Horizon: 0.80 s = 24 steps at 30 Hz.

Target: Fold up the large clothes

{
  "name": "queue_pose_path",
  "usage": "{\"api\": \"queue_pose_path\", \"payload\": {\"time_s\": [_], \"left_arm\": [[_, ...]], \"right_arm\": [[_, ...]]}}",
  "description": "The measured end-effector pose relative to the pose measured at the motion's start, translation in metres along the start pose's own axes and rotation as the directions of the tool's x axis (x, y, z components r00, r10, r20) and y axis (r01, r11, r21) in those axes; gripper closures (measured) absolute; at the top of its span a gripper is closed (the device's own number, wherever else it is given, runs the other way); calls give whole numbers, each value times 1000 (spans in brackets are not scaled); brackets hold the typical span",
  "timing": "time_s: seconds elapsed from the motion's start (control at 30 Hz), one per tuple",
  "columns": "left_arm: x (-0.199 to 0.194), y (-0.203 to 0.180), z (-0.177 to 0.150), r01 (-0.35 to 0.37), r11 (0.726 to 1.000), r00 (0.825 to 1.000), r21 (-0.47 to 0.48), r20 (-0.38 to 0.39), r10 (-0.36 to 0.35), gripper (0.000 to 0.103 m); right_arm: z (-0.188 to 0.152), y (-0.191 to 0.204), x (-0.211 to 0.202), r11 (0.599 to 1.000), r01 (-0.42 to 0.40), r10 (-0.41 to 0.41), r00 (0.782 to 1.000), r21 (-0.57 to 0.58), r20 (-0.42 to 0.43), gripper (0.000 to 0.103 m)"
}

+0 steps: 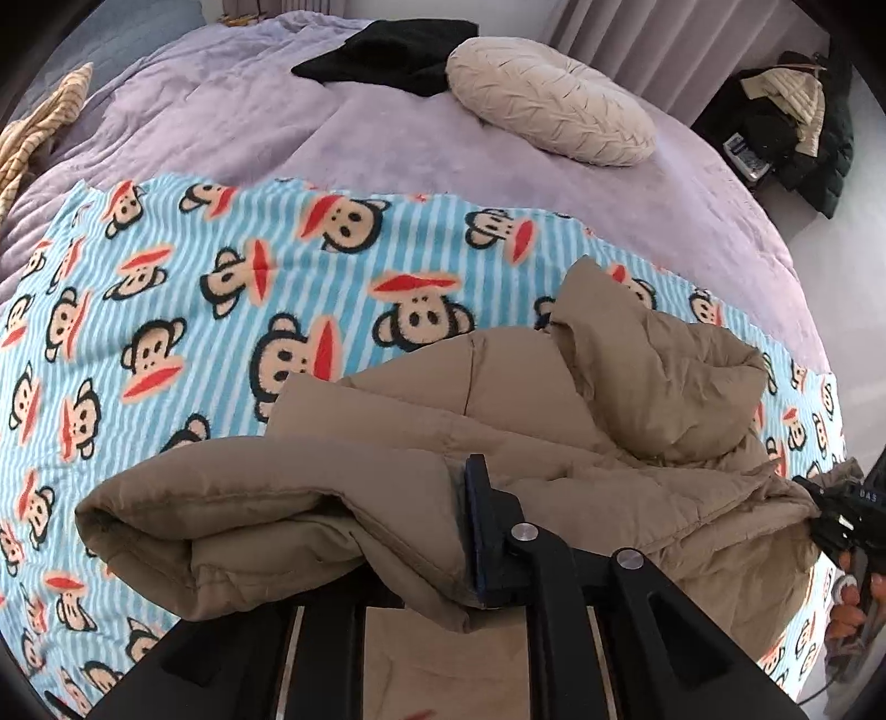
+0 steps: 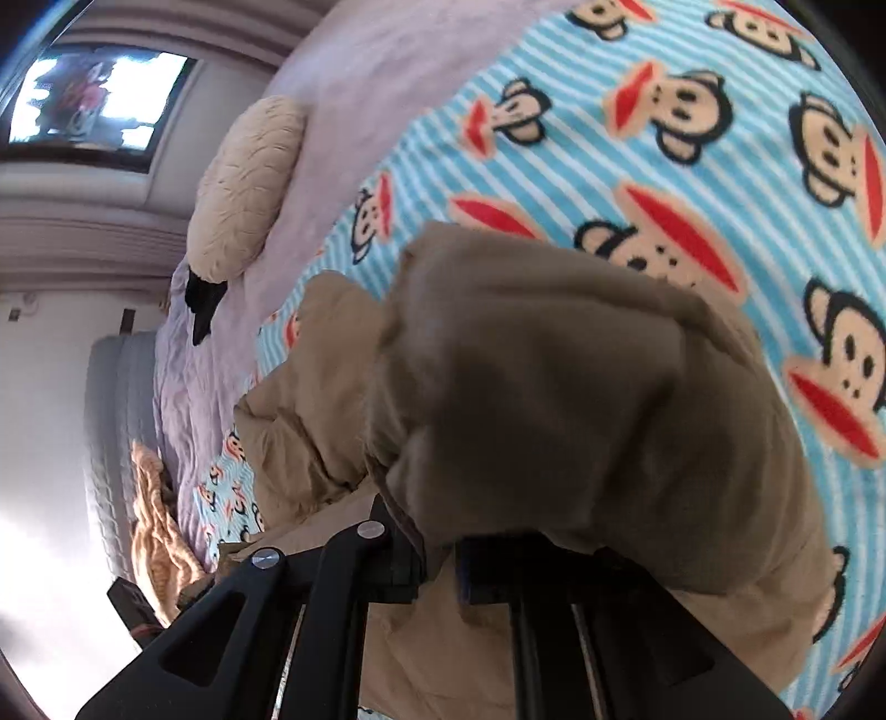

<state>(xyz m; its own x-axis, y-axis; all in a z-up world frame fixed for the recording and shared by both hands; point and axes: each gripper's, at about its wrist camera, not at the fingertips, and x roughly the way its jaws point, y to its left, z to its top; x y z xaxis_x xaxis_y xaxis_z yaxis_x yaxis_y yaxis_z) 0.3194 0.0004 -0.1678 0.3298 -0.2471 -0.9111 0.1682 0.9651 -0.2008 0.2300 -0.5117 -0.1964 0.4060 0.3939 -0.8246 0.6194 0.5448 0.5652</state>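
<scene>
A tan puffer jacket lies bunched on a blue striped monkey-print blanket. My left gripper is shut on a folded edge of the jacket. One black finger with a blue pad shows, and the other is hidden under the fabric. My right gripper is shut on another bunch of the jacket, which bulges up over both fingers. In the left wrist view the right gripper grips the jacket's far right end, with a hand below it.
The blanket covers a lilac bedspread. A cream pillow and a black garment lie at the far side, and a striped beige cloth at the left. Dark coats are piled beside the bed.
</scene>
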Motion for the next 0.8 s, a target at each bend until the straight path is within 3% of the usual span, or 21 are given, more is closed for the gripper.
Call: {"api": "queue_pose_path", "payload": {"time_s": [0.03, 0.1, 0.13, 0.17, 0.27, 0.33, 0.4, 0.47, 0.5, 0.53, 0.6, 0.67, 0.73, 0.8], "left_arm": [[-4, -1, -2, 1, 1000, 1000, 23, 4, -1, 81], [-16, -2, -6, -19, 998, 1000, 64, 22, 17, 53], [-23, -3, -8, -43, 996, 998, 81, 41, 39, 17], [-32, -3, -10, -73, 992, 995, 101, 74, 66, 0], [-49, -3, -10, -125, 982, 986, 142, 127, 107, 0], [-56, -2, -9, -115, 985, 985, 131, 147, 95, 0], [-50, -8, -7, -54, 988, 992, 144, 125, 36, 7], [-31, -15, -7, 37, 987, 998, 158, 54, -46, 36], [-16, -22, -9, 69, 984, 997, 162, 19, -73, 42], [-2, -29, -12, 86, 982, 996, 171, -3, -86, 50], [24, -42, -16, 87, 979, 996, 184, -20, -84, 50], [51, -52, -15, 35, 982, 999, 184, 5, -37, 50], [68, -55, -7, -21, 987, 998, 159, 63, 11, 50], [83, -52, 3, -35, 993, 996, 110, 85, 26, 50]], "right_arm": [[1, 1, -2, 1000, -7, 7, 1000, -6, 2, 84], [1, 8, -10, 999, -10, 11, 1000, -38, 15, 42], [0, 13, -17, 998, -14, 16, 1000, -62, 27, 31], [-1, 16, -21, 997, -14, 17, 999, -80, 38, 25], [-5, 27, -33, 991, -2, 8, 999, -134, 45, 26], [-14, 34, -36, 986, 2, 4, 999, -166, 40, 29], [-25, 44, -30, 973, 19, -15, 1000, -230, 19, 70], [-39, 58, -15, 947, 34, -41, 999, -319, -15, 78], [-45, 63, -9, 934, 41, -54, 998, -356, -25, 82], [-54, 72, 6, 906, 70, -92, 995, -416, -33, 83], [-62, 79, 25, 871, 105, -136, 990, -480, -29, 83], [-61, 81, 49, 837, 146, -175, 984, -527, -7, 83], [-51, 77, 66, 825, 181, -192, 981, -535, 35, 84], [-37, 71, 77, 843, 189, -185, 981, -504, 59, 91]]}}
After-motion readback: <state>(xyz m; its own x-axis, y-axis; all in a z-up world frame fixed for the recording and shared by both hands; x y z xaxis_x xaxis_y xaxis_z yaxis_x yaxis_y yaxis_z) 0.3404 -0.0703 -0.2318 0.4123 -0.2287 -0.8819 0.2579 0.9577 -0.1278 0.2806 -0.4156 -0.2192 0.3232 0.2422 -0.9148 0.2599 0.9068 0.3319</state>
